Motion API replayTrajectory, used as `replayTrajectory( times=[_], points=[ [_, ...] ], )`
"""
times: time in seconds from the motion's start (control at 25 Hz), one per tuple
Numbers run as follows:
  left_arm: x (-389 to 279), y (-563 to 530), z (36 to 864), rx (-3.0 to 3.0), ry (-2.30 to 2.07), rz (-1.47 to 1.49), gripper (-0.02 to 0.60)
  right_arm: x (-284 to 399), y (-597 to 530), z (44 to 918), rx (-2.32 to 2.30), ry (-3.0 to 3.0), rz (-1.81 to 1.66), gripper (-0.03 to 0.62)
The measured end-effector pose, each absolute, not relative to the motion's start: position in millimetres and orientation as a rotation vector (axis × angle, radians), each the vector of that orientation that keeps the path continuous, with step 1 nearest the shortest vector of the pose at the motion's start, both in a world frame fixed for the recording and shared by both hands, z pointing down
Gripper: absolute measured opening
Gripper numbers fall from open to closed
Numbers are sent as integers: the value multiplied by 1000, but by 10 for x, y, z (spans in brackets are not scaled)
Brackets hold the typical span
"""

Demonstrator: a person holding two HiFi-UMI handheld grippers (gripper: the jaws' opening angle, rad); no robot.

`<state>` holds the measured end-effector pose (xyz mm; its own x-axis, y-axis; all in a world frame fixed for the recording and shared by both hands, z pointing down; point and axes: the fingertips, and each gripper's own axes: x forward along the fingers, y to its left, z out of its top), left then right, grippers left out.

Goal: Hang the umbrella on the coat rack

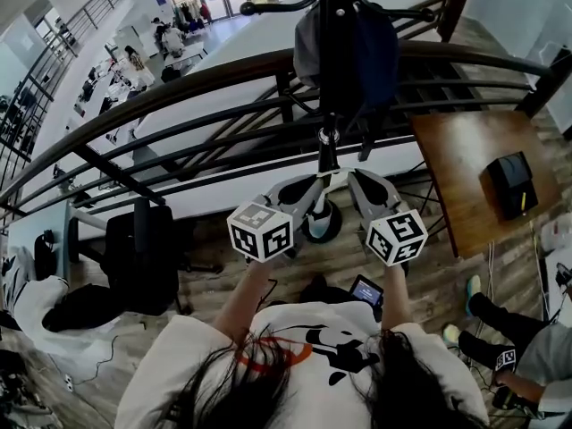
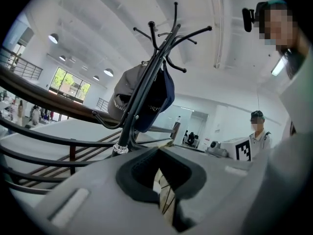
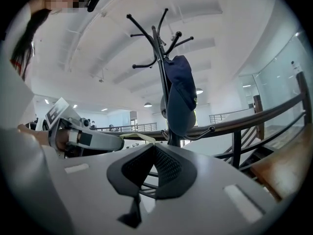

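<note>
Left gripper (image 2: 159, 148), right gripper (image 3: 153, 143): fingers of both clenched, tips pinching thin pale-yellow strap (image 3: 136, 136). Small round grey folded umbrella (image 1: 320, 224) seems to dangle beneath, just before tall black metal coat rack (image 1: 327, 79); not yet hung. Rack holds grey cap (image 2: 126, 93), navy cap (image 3: 182, 97). Risk: strap slips from pinch on lift, or misses hook; umbrella drops. Containers: shut black box (image 1: 511, 181) on brown wooden table (image 1: 456, 150) right of rack, contents unseen.

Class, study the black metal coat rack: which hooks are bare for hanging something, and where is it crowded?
Bare: the crown of the black metal coat rack, and the low curved hook beside the dark handrail. Crowded: mid-pole, where the navy cap and grey cap hang.
</note>
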<state>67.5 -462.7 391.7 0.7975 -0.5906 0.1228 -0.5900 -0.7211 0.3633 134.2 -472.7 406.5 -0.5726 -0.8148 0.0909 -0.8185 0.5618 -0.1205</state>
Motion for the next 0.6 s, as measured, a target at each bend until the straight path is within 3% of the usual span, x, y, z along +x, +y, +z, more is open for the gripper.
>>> replayTrajectory(
  times=[0.6],
  points=[
    [779, -5078, 4610, 2549, -926, 214, 0, 1179, -5132, 4588, 1298, -2745, 365, 23]
  ],
)
